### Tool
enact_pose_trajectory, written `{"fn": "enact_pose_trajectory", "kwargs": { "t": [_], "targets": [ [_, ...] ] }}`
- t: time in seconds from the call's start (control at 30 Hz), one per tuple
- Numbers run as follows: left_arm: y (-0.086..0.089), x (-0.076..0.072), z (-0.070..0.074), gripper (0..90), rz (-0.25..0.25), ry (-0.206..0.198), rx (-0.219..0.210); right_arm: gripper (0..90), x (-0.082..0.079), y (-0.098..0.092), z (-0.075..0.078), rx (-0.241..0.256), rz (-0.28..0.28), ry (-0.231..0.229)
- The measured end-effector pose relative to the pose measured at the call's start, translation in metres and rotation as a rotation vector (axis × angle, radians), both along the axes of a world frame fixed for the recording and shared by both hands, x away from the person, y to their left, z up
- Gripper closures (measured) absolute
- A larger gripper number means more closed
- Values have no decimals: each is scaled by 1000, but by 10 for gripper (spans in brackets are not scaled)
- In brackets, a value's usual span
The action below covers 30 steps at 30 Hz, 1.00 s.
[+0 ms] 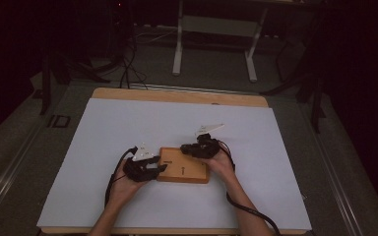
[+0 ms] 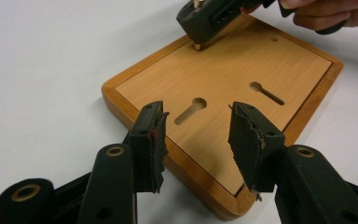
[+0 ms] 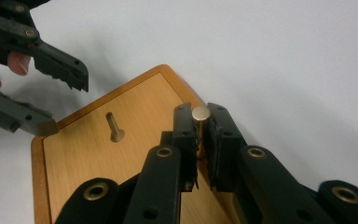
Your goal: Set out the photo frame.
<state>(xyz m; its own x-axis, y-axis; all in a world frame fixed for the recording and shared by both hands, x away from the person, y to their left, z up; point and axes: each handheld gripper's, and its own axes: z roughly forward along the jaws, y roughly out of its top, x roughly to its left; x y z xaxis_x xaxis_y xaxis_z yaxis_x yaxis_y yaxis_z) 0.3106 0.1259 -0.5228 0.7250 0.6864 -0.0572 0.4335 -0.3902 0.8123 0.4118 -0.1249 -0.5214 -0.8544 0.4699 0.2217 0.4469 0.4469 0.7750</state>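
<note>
A flat wooden board [image 1: 183, 167] with two keyhole slots [image 2: 191, 110] lies on the white table top [image 1: 128, 128], near its front. My left gripper [image 2: 198, 112] is open, its jaws spread over the board's near edge, one on each side of a slot. In the high view the left gripper [image 1: 160, 167] is at the board's left end. My right gripper [image 3: 201, 122] is shut on a short brass peg [image 3: 201, 112], held upright over the board [image 3: 88, 158] near its edge. In the left gripper view the peg's foot [image 2: 197, 46] meets the far part of the board [image 2: 223, 70].
The white sheet covers a wooden table whose bare rim [image 1: 177, 95] shows at the back. Beyond it stands a white desk frame [image 1: 216, 29] on a dark floor with cables [image 1: 128, 69]. A black cable [image 1: 248, 211] trails from the right gripper along the forearm.
</note>
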Motion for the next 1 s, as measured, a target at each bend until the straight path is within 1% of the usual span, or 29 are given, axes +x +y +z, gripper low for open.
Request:
{"fn": "enact_pose_trajectory", "kwargs": {
  "t": [0.17, 0.2, 0.33, 0.4, 0.43, 0.53, 0.63, 0.7, 0.8, 0.83, 1.0],
  "targets": [
    [1, -2, -2, 553, -12, -7, -2, 833, 3, 0, 0, 8, 3, 13],
    [1, -2, -2, 548, -12, -7, -3, 833, 4, -1, -1, 13, 4, 22],
    [2, -3, -2, 525, -21, -11, -21, 835, 7, -2, -1, 31, 5, 47],
    [2, -3, -2, 494, -11, -16, -21, 835, 9, -2, -1, 31, 6, 53],
    [2, -3, -2, 477, -8, -11, -26, 834, 9, -2, -1, 31, 8, 55],
    [1, -2, -3, 442, 2, -1, -19, 832, 12, -3, -2, 46, 8, 84],
    [1, -3, -3, 419, -1, -6, -34, 833, 15, -4, -2, 57, 6, 106],
    [0, -4, -3, 381, 1, -16, -33, 833, 16, -4, -3, 61, 3, 115],
    [-2, -5, -3, 355, -11, -19, -40, 833, 17, -4, -3, 66, 4, 123],
    [-4, -6, -3, 341, -29, -28, -40, 833, 18, -4, -3, 64, 8, 129],
    [-7, -8, -3, 314, -47, -43, -39, 833, 20, -4, -2, 56, 13, 138]
  ]
}}
